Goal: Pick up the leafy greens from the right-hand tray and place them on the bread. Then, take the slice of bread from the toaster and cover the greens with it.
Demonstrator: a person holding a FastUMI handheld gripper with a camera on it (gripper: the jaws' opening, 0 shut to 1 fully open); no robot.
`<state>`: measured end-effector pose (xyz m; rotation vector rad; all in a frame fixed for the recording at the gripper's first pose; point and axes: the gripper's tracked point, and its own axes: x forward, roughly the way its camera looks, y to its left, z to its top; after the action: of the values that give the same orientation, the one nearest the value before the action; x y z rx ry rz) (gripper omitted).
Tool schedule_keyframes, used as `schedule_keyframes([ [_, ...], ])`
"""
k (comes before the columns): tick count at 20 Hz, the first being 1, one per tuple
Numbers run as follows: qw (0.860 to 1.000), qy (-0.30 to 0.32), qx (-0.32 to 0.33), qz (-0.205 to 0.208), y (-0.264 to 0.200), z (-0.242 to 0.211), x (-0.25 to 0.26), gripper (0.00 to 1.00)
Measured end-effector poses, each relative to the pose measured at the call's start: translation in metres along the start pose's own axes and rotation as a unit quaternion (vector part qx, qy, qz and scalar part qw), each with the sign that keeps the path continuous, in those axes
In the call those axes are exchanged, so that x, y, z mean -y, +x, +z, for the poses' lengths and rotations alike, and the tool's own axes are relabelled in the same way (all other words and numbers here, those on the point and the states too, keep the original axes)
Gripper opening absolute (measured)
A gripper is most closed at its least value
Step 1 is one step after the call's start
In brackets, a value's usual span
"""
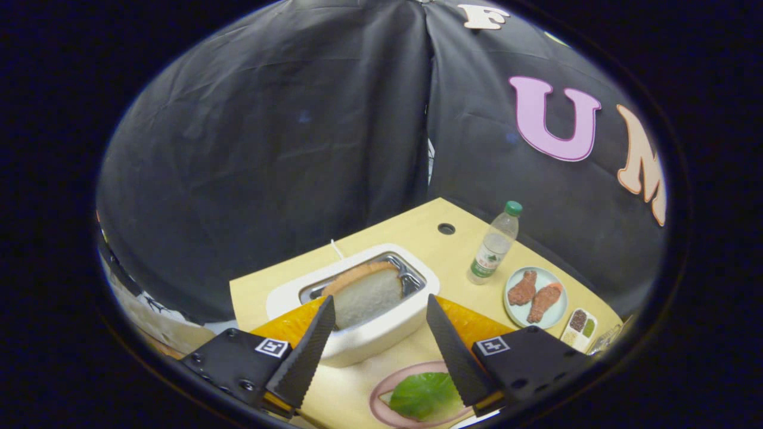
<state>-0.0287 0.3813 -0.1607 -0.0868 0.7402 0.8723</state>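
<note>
Bread slice (368,293) is standing upright in the white toaster (381,333), waiting just ahead of the gripper (381,307).

Fingers are spreading wide apart, holding nothing, flanking the toaster. At six o'clock below them, a green leaf (424,394) is already lying on a pink plate (381,390). Likely light, soft and crumbly, the slice is best pinched gently across its flat faces near the top crust.

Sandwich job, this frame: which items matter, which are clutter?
Job: greens on bread on the pink plate; bread slice in the toaster; tongs, open, straddling the toaster.
Clutter: bottle, plate of meat, small tray, orange mat.
</note>
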Motion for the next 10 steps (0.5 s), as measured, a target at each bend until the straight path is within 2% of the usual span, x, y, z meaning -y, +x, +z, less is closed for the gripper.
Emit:
schedule_keyframes([
  [4, 1.000, 0.026, -0.006, 0.001, 0.025, 0.007, -0.013, 0.98],
  [9, 0.998, 0.015, -0.046, -0.033, 0.042, -0.007, -0.014, 0.98],
  [10, 0.998, 0.014, -0.056, -0.037, 0.045, -0.012, -0.014, 0.91],
])
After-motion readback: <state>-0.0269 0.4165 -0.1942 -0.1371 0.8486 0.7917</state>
